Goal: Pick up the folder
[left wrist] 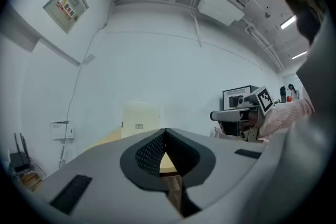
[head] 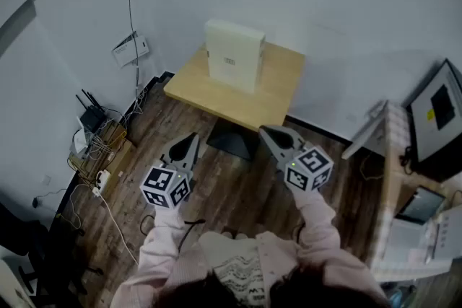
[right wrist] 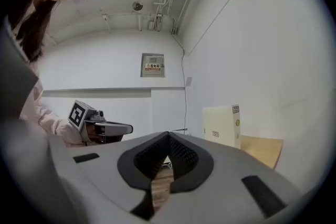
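A cream box folder point(head: 232, 54) stands upright on a small wooden table point(head: 278, 94) against the white wall. It also shows as a pale block in the left gripper view, folder point(left wrist: 140, 120), and in the right gripper view, folder point(right wrist: 222, 126). My left gripper point(head: 190, 141) hovers over the floor short of the table's front left, jaws shut and empty. My right gripper point(head: 270, 133) hangs near the table's front edge, also shut with nothing in it. Both point level toward the table, apart from the folder.
A router point(head: 92, 117) and a tangle of cables with a power strip point(head: 101, 180) lie on the wood floor at the left wall. A desk with a monitor point(head: 437, 112) and shelving stands at the right. The table's black base point(head: 232, 139) sits between the grippers.
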A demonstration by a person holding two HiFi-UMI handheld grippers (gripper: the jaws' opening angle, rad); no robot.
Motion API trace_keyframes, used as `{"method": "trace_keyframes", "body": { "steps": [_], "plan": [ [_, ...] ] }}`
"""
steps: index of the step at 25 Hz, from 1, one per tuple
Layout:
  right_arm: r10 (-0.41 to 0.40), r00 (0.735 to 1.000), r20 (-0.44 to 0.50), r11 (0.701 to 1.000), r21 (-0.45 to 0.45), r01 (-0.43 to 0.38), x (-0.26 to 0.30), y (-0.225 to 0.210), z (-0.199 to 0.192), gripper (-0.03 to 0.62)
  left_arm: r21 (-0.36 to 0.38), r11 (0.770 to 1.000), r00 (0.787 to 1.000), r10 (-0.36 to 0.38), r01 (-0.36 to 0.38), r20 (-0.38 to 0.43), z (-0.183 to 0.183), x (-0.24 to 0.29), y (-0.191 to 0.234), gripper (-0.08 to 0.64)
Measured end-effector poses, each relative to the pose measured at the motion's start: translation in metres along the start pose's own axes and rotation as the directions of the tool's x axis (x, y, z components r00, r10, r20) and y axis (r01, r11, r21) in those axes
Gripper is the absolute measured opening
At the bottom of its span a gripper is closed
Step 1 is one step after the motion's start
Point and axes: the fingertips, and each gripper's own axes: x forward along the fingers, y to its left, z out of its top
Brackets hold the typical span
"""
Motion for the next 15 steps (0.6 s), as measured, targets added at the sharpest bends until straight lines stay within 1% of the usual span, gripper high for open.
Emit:
{"method": "trace_keyframes", "body": {
  "steps": [7, 15],
  "plan": [
    [0.014, 1.000, -0.007, 1.000, 0.009, -0.014, 0.003, -0.002, -0.003, -0.003, -0.007, 1.000, 1.000, 0.007, -0.007, -0.004, -0.003, 0.004, 0.002, -0.009],
    [0.015, 1.000, -0.011, 1.000, 0.019, -0.014, 0.004, -0.013, -0.007, -0.003, -0.011, 1.000, 1.000, 0.026, -0.026, 0.001, -0.004, 0.009, 0.004, -0.008]
  ]
}}
